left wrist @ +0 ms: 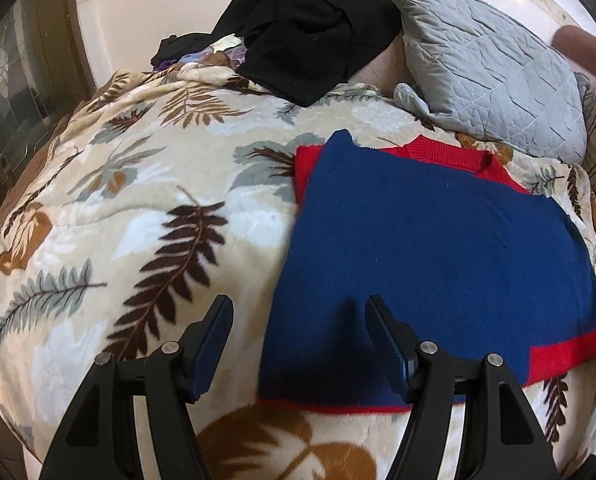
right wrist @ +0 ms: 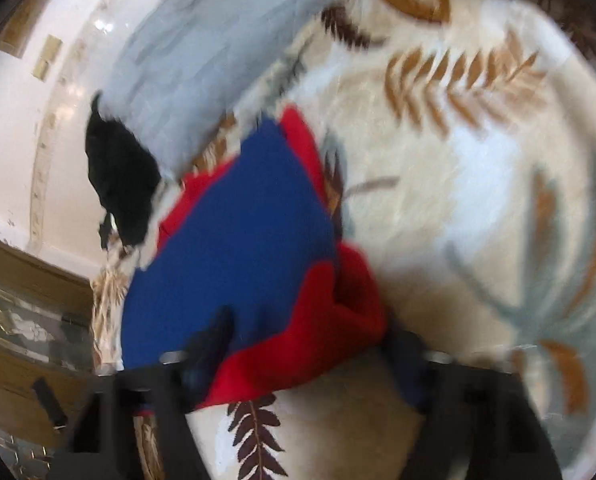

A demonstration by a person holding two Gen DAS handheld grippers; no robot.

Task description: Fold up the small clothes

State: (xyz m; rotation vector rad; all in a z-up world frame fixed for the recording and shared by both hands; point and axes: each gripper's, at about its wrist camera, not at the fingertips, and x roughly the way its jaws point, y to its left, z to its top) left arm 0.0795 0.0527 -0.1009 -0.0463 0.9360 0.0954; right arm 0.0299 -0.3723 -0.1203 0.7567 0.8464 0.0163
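A small blue sweater with red trim (left wrist: 426, 248) lies partly folded on a leaf-patterned blanket (left wrist: 138, 208). My left gripper (left wrist: 300, 320) is open and empty, low over the sweater's near left edge, one finger over the blanket and the other over the blue cloth. The right wrist view is blurred. There the same sweater (right wrist: 234, 240) shows, and its red hem (right wrist: 318, 332) is bunched between the wide-apart fingers of my right gripper (right wrist: 310, 344). I cannot tell whether the fingers press on it.
A grey quilted pillow (left wrist: 490, 64) lies behind the sweater. A heap of black clothes (left wrist: 310, 28) sits at the back of the bed. A white wall rises beyond, and a wooden frame (left wrist: 58, 40) stands at the left. The blanket spreads wide to the left.
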